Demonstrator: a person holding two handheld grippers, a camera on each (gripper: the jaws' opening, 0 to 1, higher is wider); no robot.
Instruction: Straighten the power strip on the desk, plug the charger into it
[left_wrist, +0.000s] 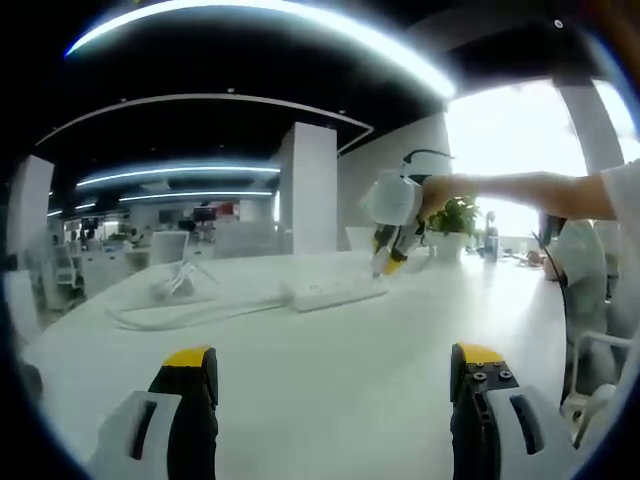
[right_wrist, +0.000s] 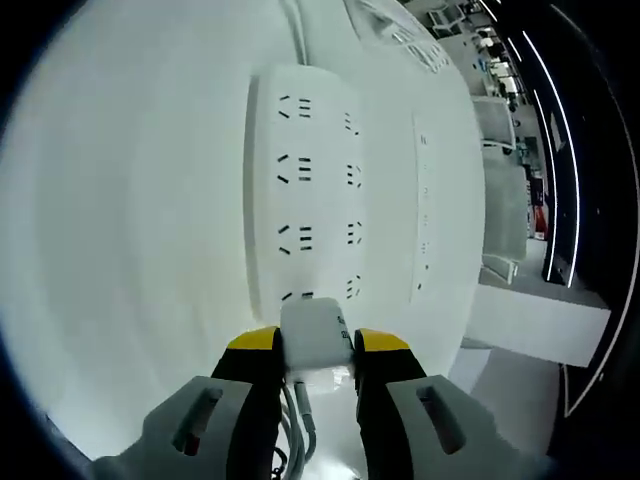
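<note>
Charger (right_wrist: 315, 335) is clamped between the yellow-tipped fingers (right_wrist: 252, 342) of the right gripper (right_wrist: 312, 345), its front edge at or just above the nearest outlet row of the power strip (right_wrist: 335, 170), which extends straight ahead of the fingertips on the white desk (right_wrist: 130, 250). Left gripper (left_wrist: 335, 362) is released, fingers spread apart above the desk, with the power strip (left_wrist: 333, 292) well ahead of them.

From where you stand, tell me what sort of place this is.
Most likely an open-plan office. Rows of desks and chairs fill the background, long strip lights run across the dark ceiling, and a white power strip lies on the large white desk.
</note>
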